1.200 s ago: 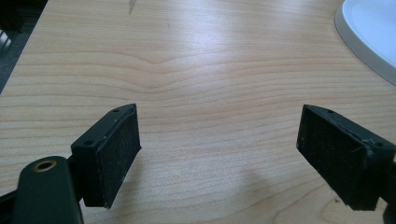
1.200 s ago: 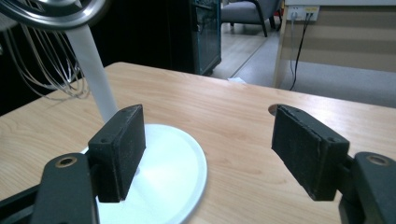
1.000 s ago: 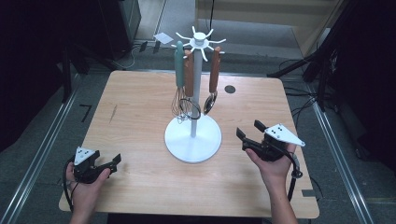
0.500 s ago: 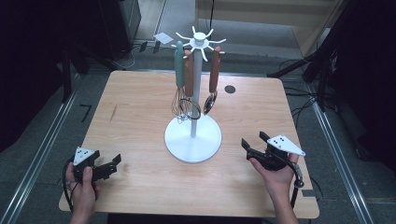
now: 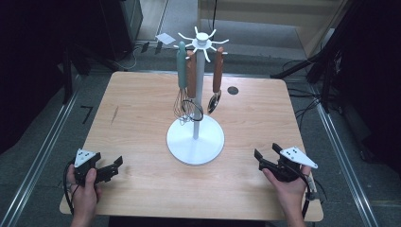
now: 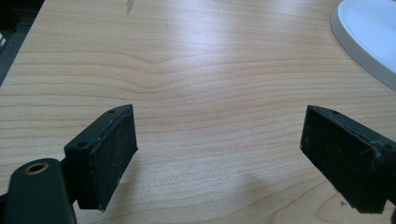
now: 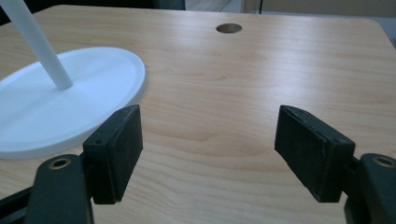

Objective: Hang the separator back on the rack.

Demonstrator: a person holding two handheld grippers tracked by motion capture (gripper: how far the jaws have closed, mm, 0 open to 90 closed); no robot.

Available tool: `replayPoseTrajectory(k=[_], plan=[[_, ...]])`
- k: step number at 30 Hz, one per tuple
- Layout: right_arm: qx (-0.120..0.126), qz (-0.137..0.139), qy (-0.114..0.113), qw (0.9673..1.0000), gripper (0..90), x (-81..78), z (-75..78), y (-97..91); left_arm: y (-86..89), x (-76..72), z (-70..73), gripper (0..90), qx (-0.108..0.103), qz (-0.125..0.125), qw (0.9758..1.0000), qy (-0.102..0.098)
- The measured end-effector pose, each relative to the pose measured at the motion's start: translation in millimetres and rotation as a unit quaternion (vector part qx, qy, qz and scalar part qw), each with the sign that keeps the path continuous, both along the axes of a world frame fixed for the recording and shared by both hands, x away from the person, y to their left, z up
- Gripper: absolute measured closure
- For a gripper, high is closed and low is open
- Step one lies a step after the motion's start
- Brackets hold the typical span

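High view: a white stand (image 5: 195,142) sits mid-bench, its hooks carrying a whisk (image 5: 181,82), a brown-handled tool (image 5: 191,75) and a spoon (image 5: 216,80), hung clear of the bench (image 5: 142,118) so each handle can be taken from the side. The left gripper (image 5: 115,168) and right gripper (image 5: 265,158) rest near the front corners, well apart from the stand, both aimed inward.

Left gripper view: jaws spread wide over bare wood, nothing between them; the stand's base (image 6: 369,32) lies off to the right.

Right gripper view: jaws spread, empty; the base (image 7: 65,107) and pole (image 7: 42,46) lie ahead on the left.
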State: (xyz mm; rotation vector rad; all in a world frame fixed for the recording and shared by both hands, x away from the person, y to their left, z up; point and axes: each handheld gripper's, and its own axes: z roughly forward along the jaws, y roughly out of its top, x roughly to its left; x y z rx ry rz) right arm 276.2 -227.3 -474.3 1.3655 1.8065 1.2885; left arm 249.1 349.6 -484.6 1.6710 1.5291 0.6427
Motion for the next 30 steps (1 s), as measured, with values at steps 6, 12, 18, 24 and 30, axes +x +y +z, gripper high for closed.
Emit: replayPoseTrajectory(k=[6, 12, 18, 24, 30], plan=[[-0.006, -0.005, 0.016, 0.9998, 24.0, -8.9, -10.1, -14.5, -1.2, -0.3, 0.0, 8.3, 0.005, -0.004, 1.0, -0.001], [-0.012, -0.017, 0.023, 0.9995, 23.5, -18.4, -16.5, -29.1, -1.7, -0.3, 0.1, 1.5, 0.007, -0.005, 1.0, -0.001], [-0.022, -0.028, 0.023, 0.9991, 23.1, -25.5, -19.3, -39.5, -1.8, -0.5, 0.1, 0.0, 0.007, -0.006, 0.9999, -0.003], [-0.021, -0.032, 0.025, 0.9989, 22.9, -30.9, -22.2, -48.2, -2.1, -0.6, -0.1, 0.0, 0.009, -0.005, 0.9999, -0.005], [-0.024, -0.043, 0.026, 0.9985, 22.6, -36.8, -24.3, -57.7, -2.3, -0.7, 0.0, 0.0, 0.01, -0.006, 0.9999, -0.005]])
